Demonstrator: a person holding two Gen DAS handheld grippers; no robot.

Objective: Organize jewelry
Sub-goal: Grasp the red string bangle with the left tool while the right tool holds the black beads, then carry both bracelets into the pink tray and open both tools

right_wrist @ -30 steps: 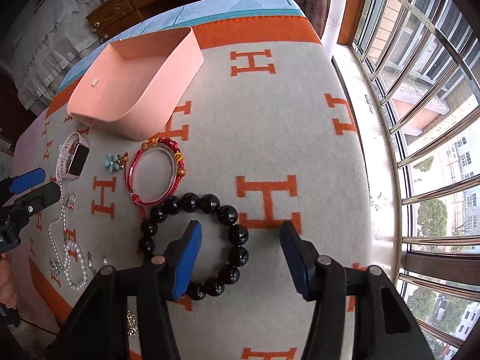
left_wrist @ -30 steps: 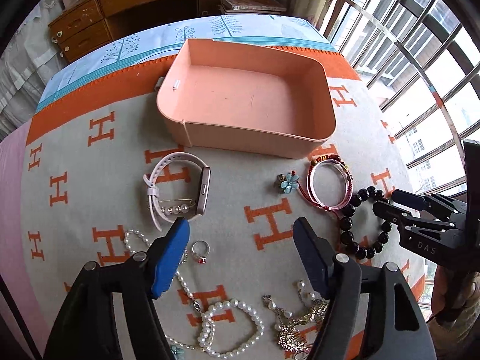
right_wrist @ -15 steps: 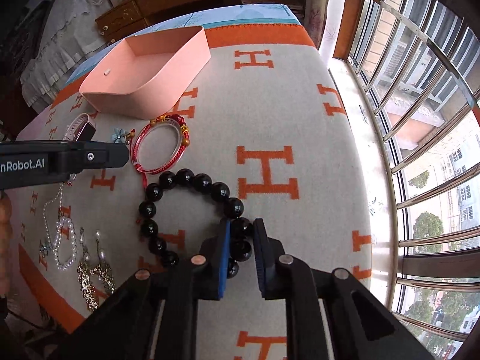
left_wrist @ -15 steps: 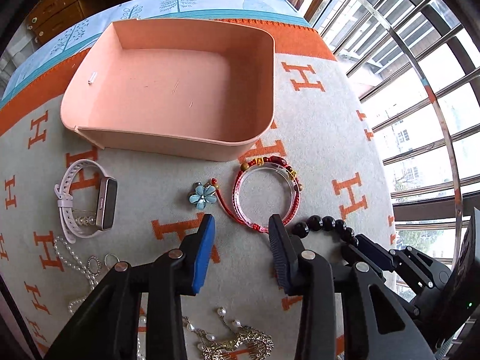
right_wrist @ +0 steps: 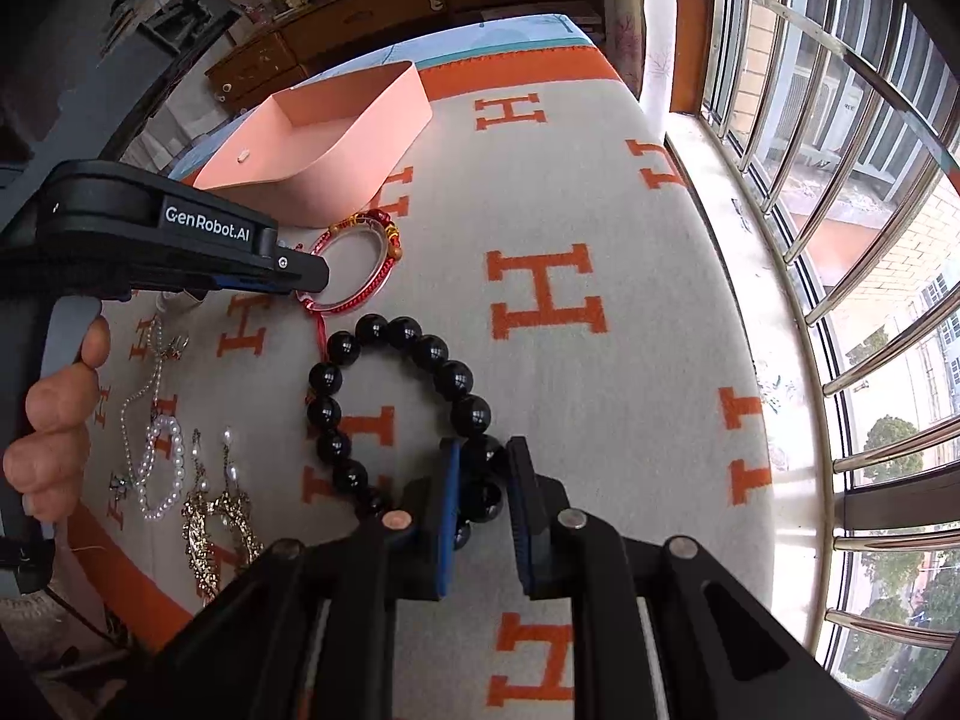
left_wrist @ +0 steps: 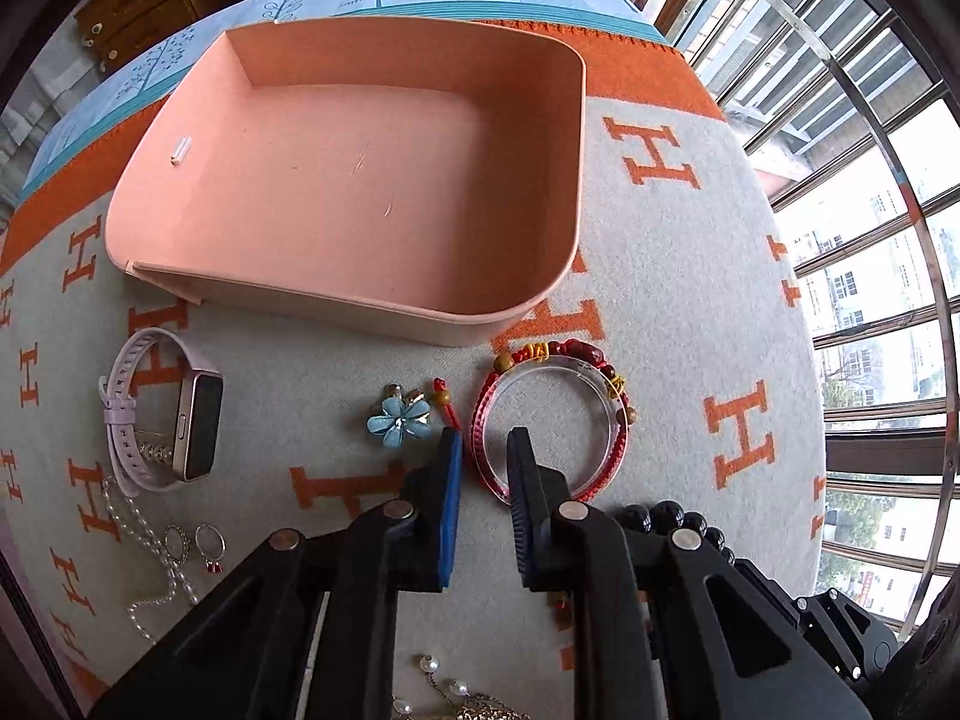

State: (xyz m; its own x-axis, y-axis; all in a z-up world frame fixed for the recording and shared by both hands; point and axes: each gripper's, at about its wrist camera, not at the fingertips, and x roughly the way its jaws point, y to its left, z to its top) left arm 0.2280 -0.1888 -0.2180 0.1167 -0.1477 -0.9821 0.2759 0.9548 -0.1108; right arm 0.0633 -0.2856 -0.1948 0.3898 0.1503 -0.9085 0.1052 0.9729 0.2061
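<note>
The empty pink box (left_wrist: 360, 180) stands at the back of the blanket; it also shows in the right wrist view (right_wrist: 336, 138). My left gripper (left_wrist: 485, 450) is shut on the near rim of the red and clear bangle (left_wrist: 552, 414), which lies in front of the box. My right gripper (right_wrist: 483, 459) is shut on the black bead bracelet (right_wrist: 390, 396), which lies on the blanket. The left gripper (right_wrist: 300, 276) and bangle (right_wrist: 354, 264) show in the right wrist view.
A pink smartwatch (left_wrist: 162, 414), a blue flower brooch (left_wrist: 399, 417), rings (left_wrist: 210, 543) and a pearl strand (left_wrist: 150, 552) lie left of the bangle. Gold earrings (right_wrist: 216, 516) and pearls (right_wrist: 159, 468) lie near the front edge. A barred window (right_wrist: 840, 240) runs along the right.
My left gripper moved forward and right from the pearls to the bangle and closed on its rim. My right gripper closed on the black bracelet's near beads.
</note>
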